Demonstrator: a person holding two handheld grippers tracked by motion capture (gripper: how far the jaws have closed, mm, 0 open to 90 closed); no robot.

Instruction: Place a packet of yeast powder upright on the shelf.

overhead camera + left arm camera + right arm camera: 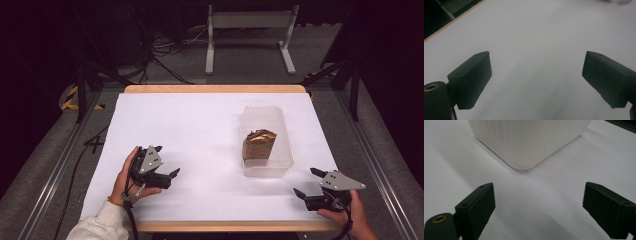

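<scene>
So there's a clear plastic container (266, 142) sitting on the right half of the white tabletop (200, 130), long side running away from the person, and inside it there's a crumpled brown paper bag (259, 144) standing toward the near end. Nothing's touching either of them. The right gripper (306, 182) is closest, resting near the front right corner of the table just beside the container's near right corner, jaws spread wide with nothing between them. In the right gripper view you can see one rounded corner of the container (529, 142), ribbed and frosted, a bit ahead of the gripper (537, 197), with bare white surface in the gap. The left gripper (167, 161) is well apart from the container, over on the left front part of the table, held in the person's left hand (125, 177), also spread wide and holding nothing. Its own view has the gripper (536, 66) over plain white table, with the wooden table edge (451, 21) cutting across the upper left corner.
</scene>
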